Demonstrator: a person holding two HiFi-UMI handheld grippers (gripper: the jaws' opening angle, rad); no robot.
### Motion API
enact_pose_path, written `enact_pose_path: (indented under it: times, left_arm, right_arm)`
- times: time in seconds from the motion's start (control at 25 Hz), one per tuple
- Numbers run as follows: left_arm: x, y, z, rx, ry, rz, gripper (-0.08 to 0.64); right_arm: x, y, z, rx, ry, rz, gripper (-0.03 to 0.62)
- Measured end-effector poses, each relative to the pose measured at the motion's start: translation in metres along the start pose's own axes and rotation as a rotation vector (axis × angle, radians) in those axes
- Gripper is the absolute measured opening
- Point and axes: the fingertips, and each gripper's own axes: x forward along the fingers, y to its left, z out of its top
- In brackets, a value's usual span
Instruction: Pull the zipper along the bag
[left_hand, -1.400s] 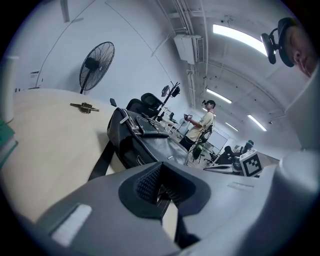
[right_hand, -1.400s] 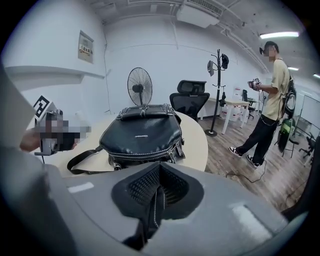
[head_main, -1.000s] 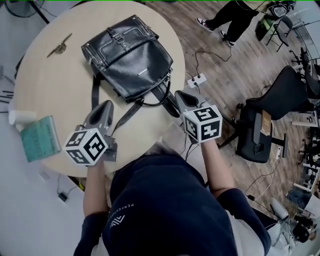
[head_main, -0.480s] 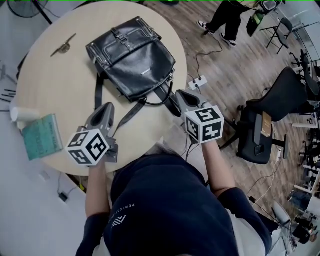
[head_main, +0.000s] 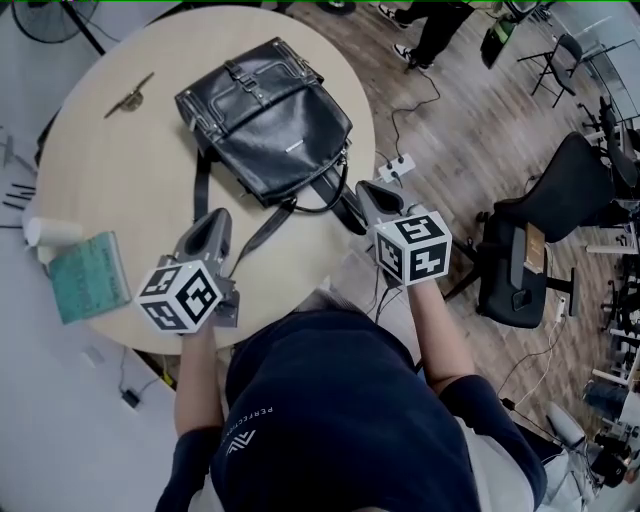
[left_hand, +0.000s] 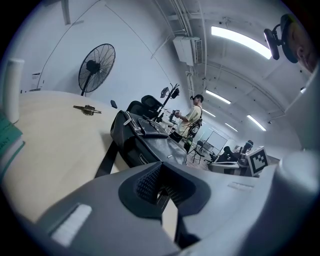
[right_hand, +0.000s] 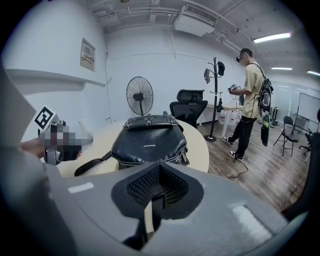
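A black leather bag (head_main: 268, 118) lies flat on the round beige table (head_main: 120, 180), its shoulder strap (head_main: 262, 226) trailing toward me. My left gripper (head_main: 212, 232) hovers over the table near the strap, short of the bag, jaws shut and empty. At the table's right edge my right gripper (head_main: 368, 196) sits just short of the bag's near corner, also shut with nothing in it. In the left gripper view the bag (left_hand: 145, 140) sits ahead and right; in the right gripper view the bag (right_hand: 149, 142) is straight ahead. The zipper is not discernible.
A teal book (head_main: 88, 278) and a white cylinder (head_main: 50, 232) lie at the table's left edge, a small metal object (head_main: 128, 96) at the far side. A power strip (head_main: 394, 166) and cables lie on the wood floor; black office chairs (head_main: 540, 230) stand to the right. A person stands further off.
The view has shifted slightly; both grippers stay in nearly the same spots beside the bag. The person at the top right has walked further left.
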Motion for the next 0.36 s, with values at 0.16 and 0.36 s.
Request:
enact_pose_path:
  times: [0.16, 0.36]
  left_arm:
    - [-0.0007, 0.0001, 0.0005, 0.005, 0.003, -0.004, 0.018]
    - [-0.0049, 0.0044, 0.0035, -0.007, 0.0, -0.003, 0.018]
  right_arm:
    - [-0.001, -0.0033, 0.0036, 0.003, -0.007, -0.004, 0.002]
    - [0.0058, -0.0049, 0.0095, 0.009, -0.02, 0.002, 0.002]
